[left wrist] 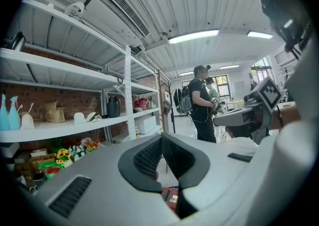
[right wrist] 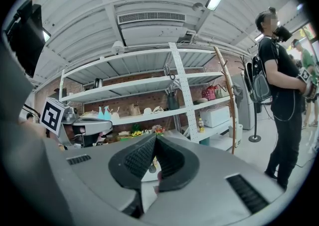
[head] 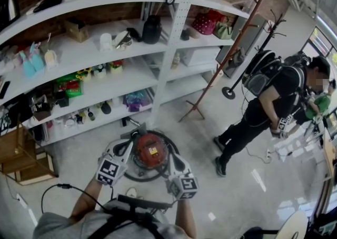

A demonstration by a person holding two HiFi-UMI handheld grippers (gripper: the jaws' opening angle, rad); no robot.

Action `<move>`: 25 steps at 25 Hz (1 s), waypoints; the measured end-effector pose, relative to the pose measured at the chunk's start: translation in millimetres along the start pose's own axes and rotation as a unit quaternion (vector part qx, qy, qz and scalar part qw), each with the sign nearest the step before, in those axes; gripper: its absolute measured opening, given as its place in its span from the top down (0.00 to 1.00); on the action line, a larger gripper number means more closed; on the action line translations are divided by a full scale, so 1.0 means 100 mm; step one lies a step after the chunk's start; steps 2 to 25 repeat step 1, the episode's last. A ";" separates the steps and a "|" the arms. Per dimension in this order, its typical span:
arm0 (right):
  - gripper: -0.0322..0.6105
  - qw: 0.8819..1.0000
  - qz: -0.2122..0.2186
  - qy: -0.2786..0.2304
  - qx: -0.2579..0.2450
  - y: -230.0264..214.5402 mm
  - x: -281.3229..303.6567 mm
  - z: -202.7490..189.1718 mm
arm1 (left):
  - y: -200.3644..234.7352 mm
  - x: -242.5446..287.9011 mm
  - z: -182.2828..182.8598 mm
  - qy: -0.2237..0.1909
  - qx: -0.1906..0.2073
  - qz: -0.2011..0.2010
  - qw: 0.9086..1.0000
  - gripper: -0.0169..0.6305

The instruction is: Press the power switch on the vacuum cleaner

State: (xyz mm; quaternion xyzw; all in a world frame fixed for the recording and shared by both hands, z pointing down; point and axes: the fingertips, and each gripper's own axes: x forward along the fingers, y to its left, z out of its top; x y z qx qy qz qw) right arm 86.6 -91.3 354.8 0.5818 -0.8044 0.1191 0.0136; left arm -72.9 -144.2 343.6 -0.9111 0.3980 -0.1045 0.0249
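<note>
Your left gripper [head: 128,147] and right gripper [head: 171,159] hang over either side of the round red vacuum cleaner [head: 151,151]. It stands on the pale concrete floor [head: 237,190], near the white shelving unit [head: 174,48]. Both pairs of fingers are closed tip to tip and hold nothing. Contact with the vacuum cleaner cannot be confirmed.

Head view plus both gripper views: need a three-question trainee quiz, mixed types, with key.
1. True or false: the left claw and the right claw are both shut, with nothing held between the jaws.
2. The red vacuum cleaner sits: A) on the floor, between the two claws; B) on the top shelf; C) on a chair.
3. Fill in: in the head view, the person wearing a backpack stands at the ____ side of the picture.

Key: 1 true; 2 A; 3 right.
</note>
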 end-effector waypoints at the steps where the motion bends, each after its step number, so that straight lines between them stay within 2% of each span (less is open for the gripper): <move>1: 0.93 1.000 0.002 -0.001 -0.001 0.00 0.00 -0.01 | 0.00 0.00 -0.01 0.002 0.000 0.000 1.000 0.96; 25: 0.93 1.000 0.002 -0.001 -0.001 0.00 0.00 -0.01 | 0.00 0.00 -0.01 0.002 0.000 0.000 1.000 0.96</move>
